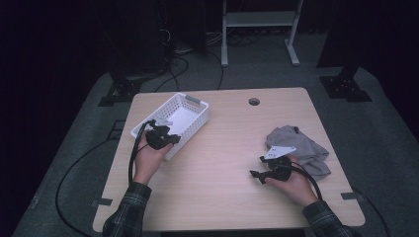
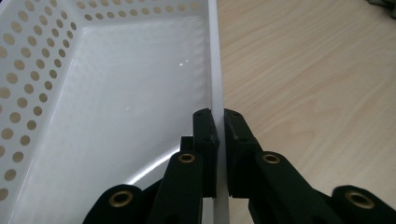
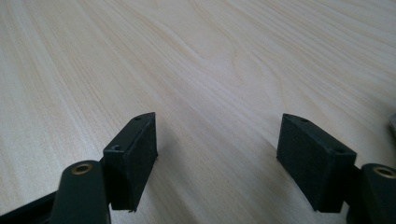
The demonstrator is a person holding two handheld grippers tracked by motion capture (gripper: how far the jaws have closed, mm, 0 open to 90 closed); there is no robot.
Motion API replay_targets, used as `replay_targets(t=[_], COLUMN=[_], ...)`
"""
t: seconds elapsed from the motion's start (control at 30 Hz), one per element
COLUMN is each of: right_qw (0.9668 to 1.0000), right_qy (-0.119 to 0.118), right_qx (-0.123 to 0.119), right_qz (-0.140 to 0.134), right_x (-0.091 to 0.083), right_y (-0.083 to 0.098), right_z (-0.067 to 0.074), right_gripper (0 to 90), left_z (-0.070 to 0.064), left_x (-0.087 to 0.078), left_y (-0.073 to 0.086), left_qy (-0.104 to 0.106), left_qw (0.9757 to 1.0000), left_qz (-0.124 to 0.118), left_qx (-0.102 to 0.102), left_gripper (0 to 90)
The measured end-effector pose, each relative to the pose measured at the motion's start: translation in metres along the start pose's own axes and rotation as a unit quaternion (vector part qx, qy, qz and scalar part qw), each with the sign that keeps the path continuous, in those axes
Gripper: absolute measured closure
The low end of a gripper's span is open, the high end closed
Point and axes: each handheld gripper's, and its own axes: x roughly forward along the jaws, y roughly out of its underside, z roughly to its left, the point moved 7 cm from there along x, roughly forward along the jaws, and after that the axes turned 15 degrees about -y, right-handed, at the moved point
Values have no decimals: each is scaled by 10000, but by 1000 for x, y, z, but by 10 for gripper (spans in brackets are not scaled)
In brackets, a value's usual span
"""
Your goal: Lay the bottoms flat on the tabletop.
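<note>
1. No brand, label or writing can be read on anything here.
2. The white basket [image 1: 174, 118] stands at the far left of the table [image 1: 222, 197], its perforated walls upright.
3. The left gripper [image 2: 217, 126] is clamped on the basket's near wall: one pad inside, one outside, the thin white rim pinched between them.
4. The right gripper [image 3: 217, 158] rests low over bare wood at the near right, jaws wide apart with nothing between.
5. A grey cloth [image 1: 301, 148] lies just beyond it.
</note>
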Motion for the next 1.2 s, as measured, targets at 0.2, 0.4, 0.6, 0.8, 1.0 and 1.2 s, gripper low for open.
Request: replay_targets(t=[0.2,0.4,0.6,0.8,1.0,1.2], right_qw=[10000,10000,10000,10000,10000,10000], right_qy=[-1,0,-10,-11,-20,-67], right_qx=[6,4,9,6,7,-42], right_qz=[-4,-3,3,3,6,13], right_x=[0,0,0,0,0,0], right_y=[0,0,0,0,0,1], right_z=[0,0,1,1,1,2], right_gripper=[273,273,273,273,273,273], left_z=[18,37,50,47,32,16], left_x=[11,19,26,20,-2,-17], left_y=[0,3,11,8,1,-1], left_qy=[-78,-264,-457,-377,-486,-387], left_qw=[9999,9994,9985,9984,9972,9976], left_qz=[30,49,152,-115,-466,-529], left_qx=[-121,-201,-265,-403,-311,-235], left_gripper=[852,850,846,703,513,434])
